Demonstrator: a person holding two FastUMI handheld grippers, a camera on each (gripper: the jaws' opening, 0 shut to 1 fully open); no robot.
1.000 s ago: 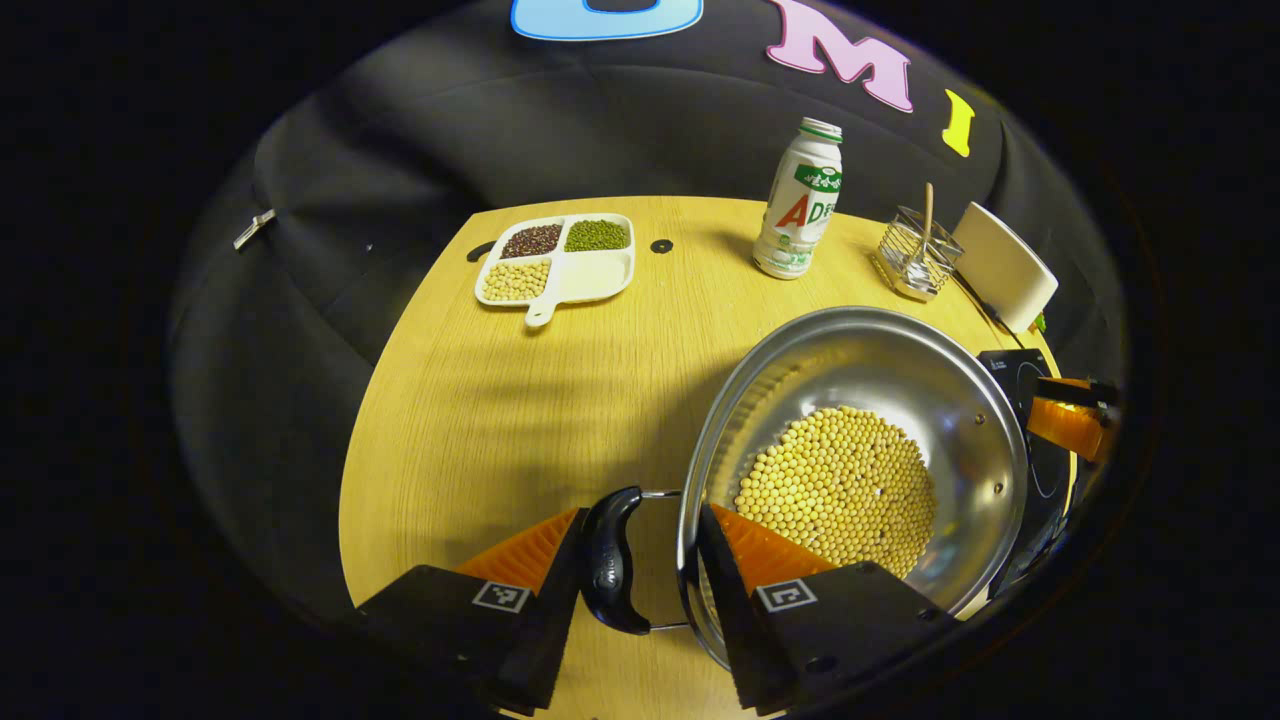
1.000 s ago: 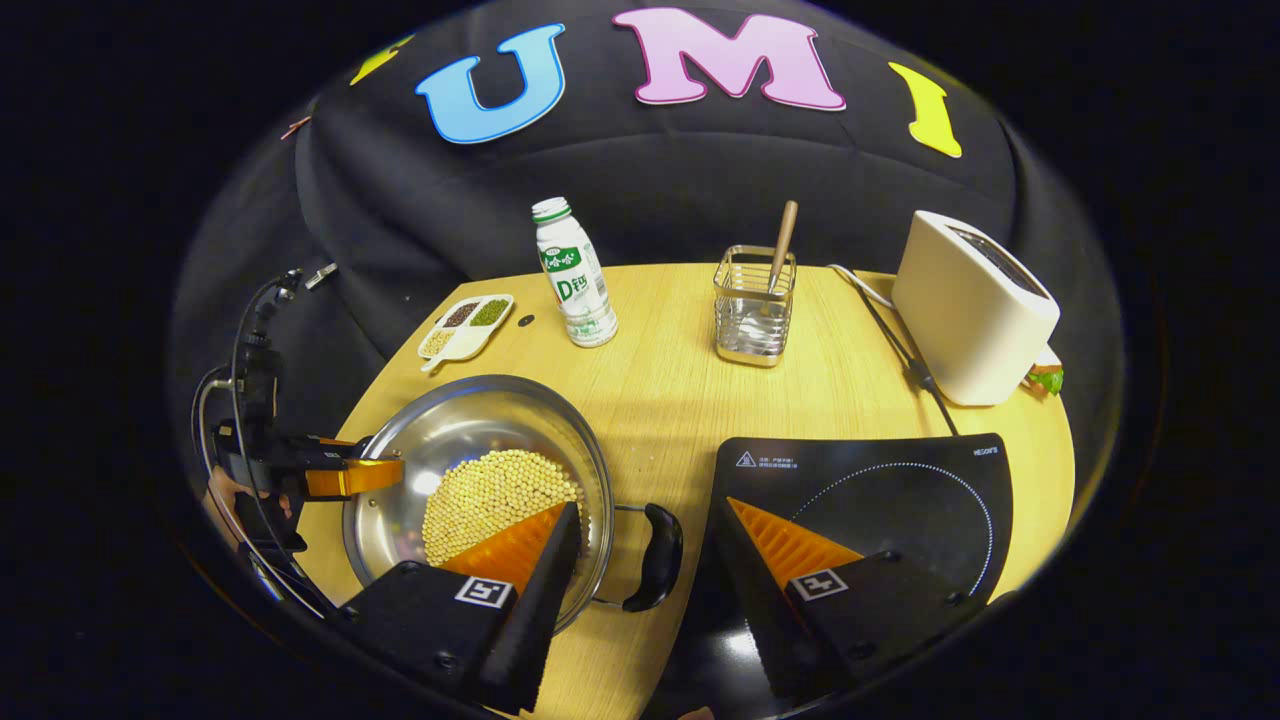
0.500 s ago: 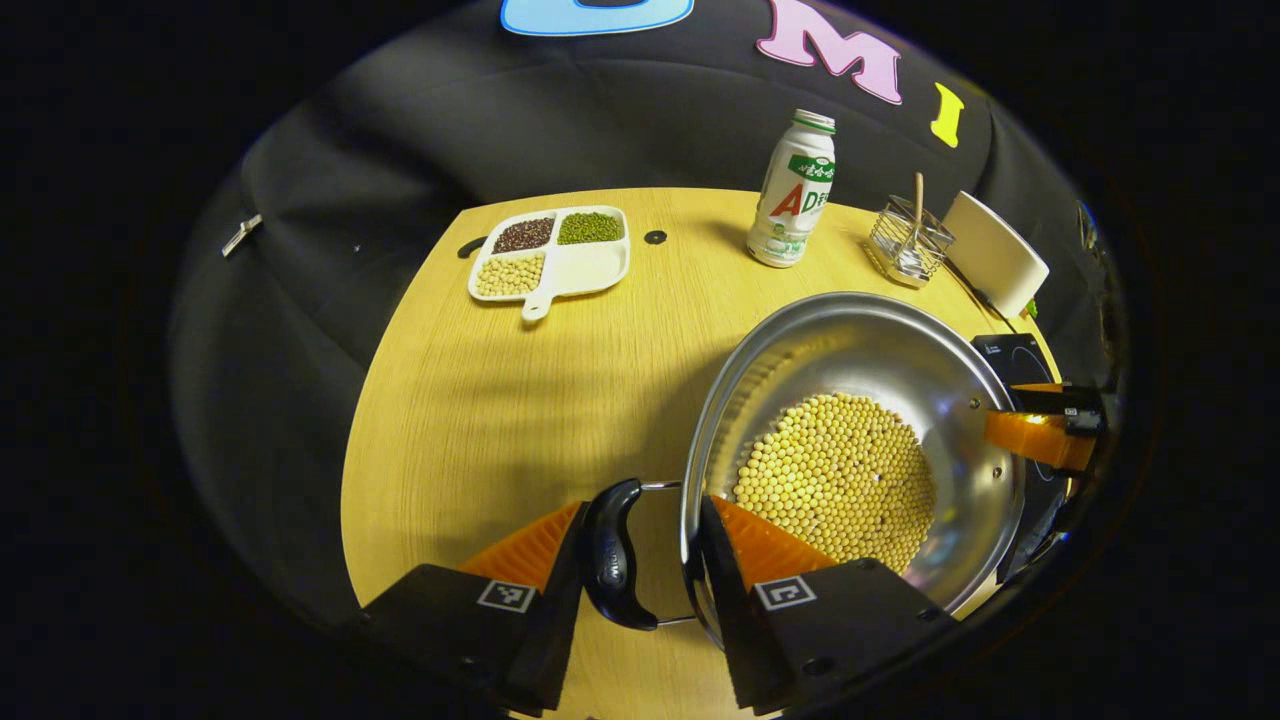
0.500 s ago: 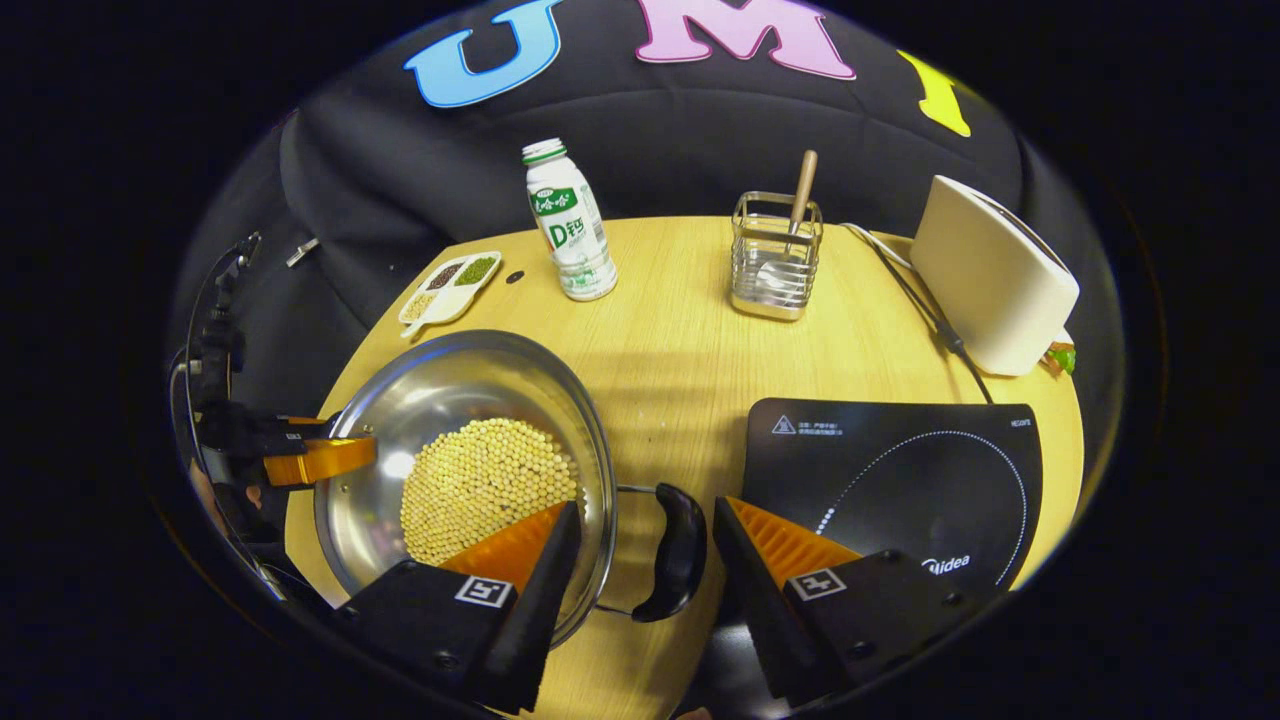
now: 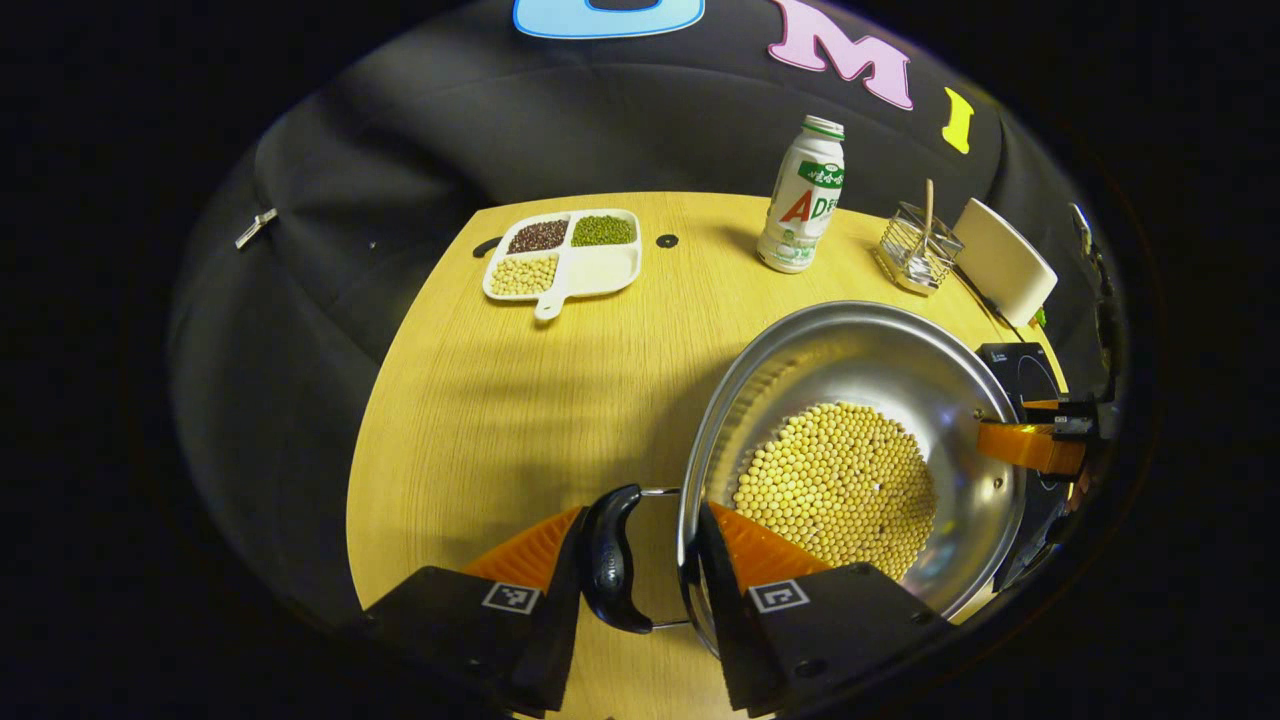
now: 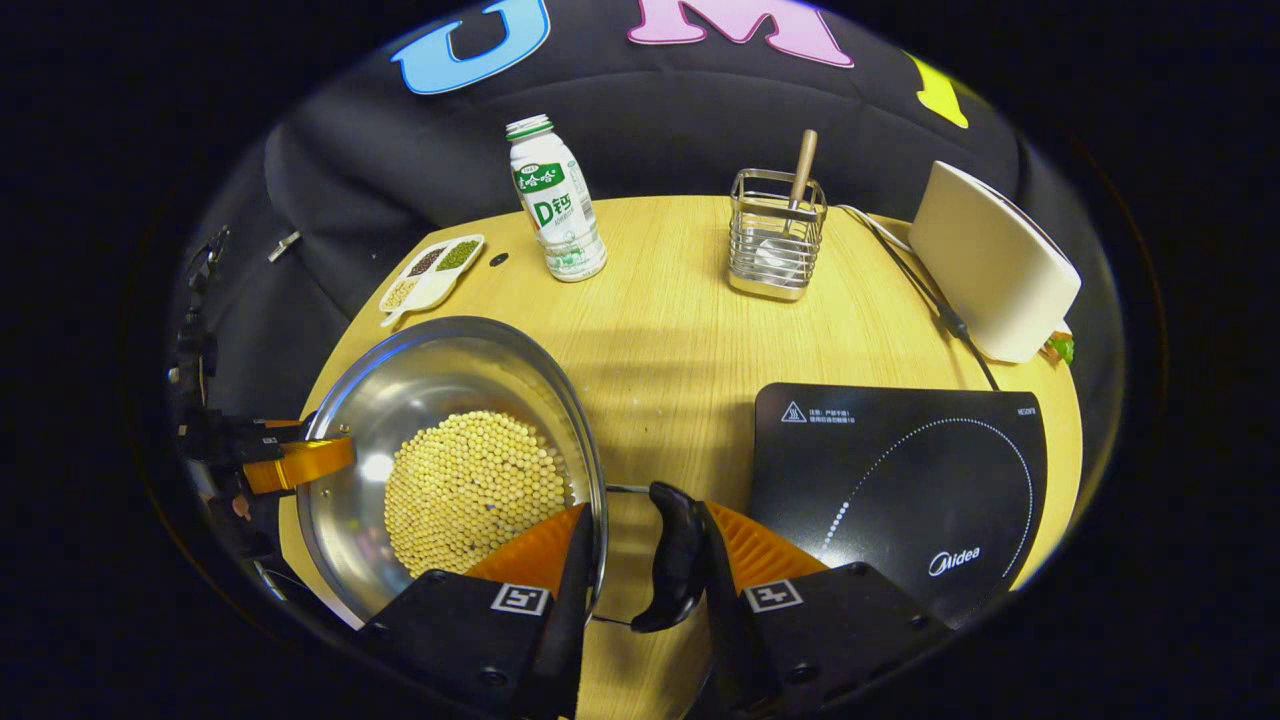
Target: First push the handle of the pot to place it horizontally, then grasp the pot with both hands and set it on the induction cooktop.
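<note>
A steel pot (image 5: 880,360) (image 6: 440,370) holding yellow soybeans (image 5: 835,480) (image 6: 470,485) sits at the wooden table's near side. In the left gripper view my left gripper (image 5: 635,560) is shut across the pot's black side handle (image 5: 608,565) and rim, one finger outside the handle, the other inside the wall. In the right gripper view my right gripper (image 6: 645,560) is shut on the opposite black handle (image 6: 672,555) and rim the same way. The black induction cooktop (image 6: 900,470) (image 5: 1020,365) lies just right of the pot. Each gripper also shows at the pot's far rim: the right one (image 5: 1030,440), the left one (image 6: 295,462).
A white drink bottle (image 6: 550,200) (image 5: 802,195), a wire holder with a wooden-handled utensil (image 6: 778,235) and a white toaster (image 6: 995,265) with its cable (image 6: 920,290) stand along the back. A divided dish of beans (image 5: 565,255) lies at the back left.
My right gripper's fingers have closed from a wide gap onto the pot's handle and rim. The left gripper has kept its hold on the other handle.
</note>
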